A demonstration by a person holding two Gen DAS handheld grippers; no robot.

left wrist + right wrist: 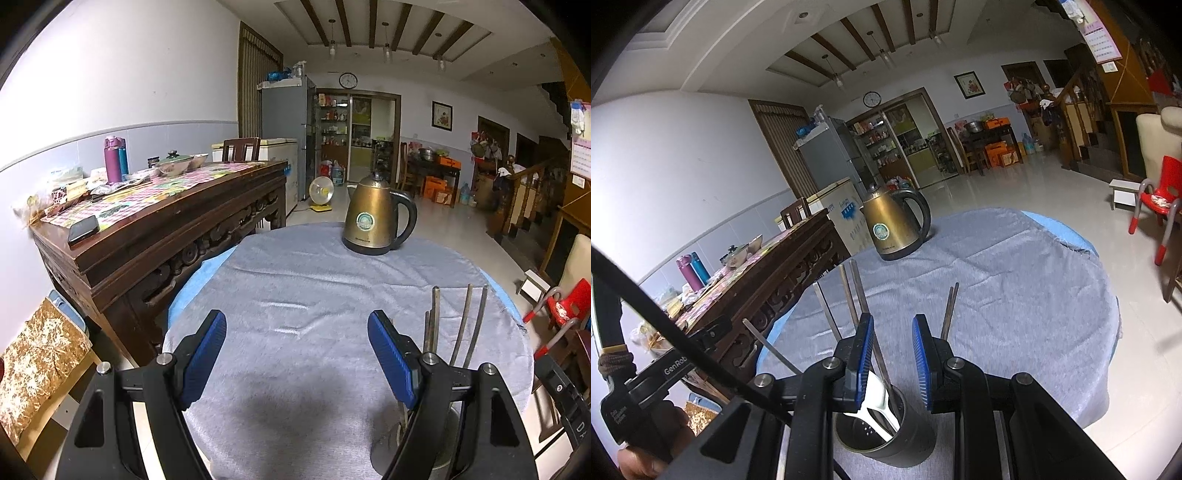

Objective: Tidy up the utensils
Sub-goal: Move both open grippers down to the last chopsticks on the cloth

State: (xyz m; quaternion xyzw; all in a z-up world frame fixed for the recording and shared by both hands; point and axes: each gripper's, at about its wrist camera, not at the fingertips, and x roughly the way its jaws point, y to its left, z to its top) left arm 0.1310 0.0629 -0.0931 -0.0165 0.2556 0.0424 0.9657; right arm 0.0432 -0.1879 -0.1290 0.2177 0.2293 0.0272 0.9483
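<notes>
While the left gripper (297, 325) hangs spread wide over bare grey cloth (295, 280), the right gripper (893, 332), narrowly parted and pinching nothing, hovers over one metal holder (886, 439) holding about six utensils (855, 291); one kettle (895, 229) stands far.

round table (513, 306) | grey cloth (314, 288) | kettle (376, 218) | utensil holder (908, 439)

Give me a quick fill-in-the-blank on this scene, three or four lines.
1. The chopsticks stand in a metal ____.
2. The far edge of the table holds a brass-coloured ____.
3. The left tool has ____ between its pads.
4. The clock hangs above the ____.

Missing words: holder; kettle; nothing; doorway
</notes>
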